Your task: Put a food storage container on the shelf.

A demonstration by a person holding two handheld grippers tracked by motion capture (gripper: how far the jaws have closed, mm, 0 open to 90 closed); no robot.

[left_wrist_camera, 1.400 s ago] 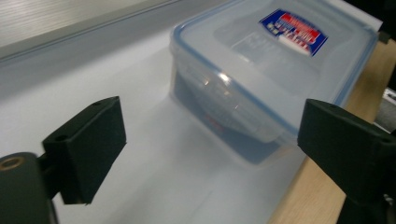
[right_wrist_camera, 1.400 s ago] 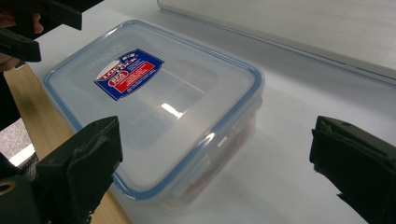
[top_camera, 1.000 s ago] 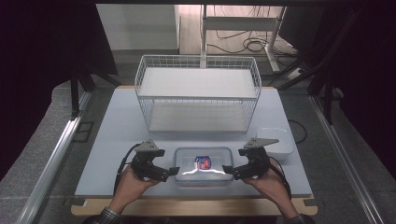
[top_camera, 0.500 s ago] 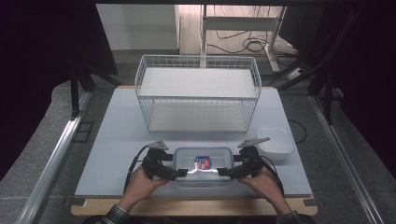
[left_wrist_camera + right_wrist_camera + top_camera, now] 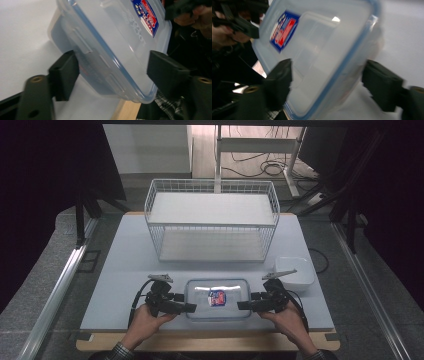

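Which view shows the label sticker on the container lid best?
The right gripper view: the sticker sits large on the container lid, its red and blue patches unobstructed, though blurred. The left gripper view cuts the sticker at the top edge. The high view shows it whole but tiny.

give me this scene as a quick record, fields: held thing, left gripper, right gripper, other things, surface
held thing: clear lidded box with a blue seal and a red and blue label, near the table's front edge
left gripper: at the box's left end, jaws just been closing, box end between them; contact not clear
right gripper: at the box's right end, jaws just been closing, box end between them; contact not clear
other things: white wire basket behind the box; white bowl to its right
surface: pale table
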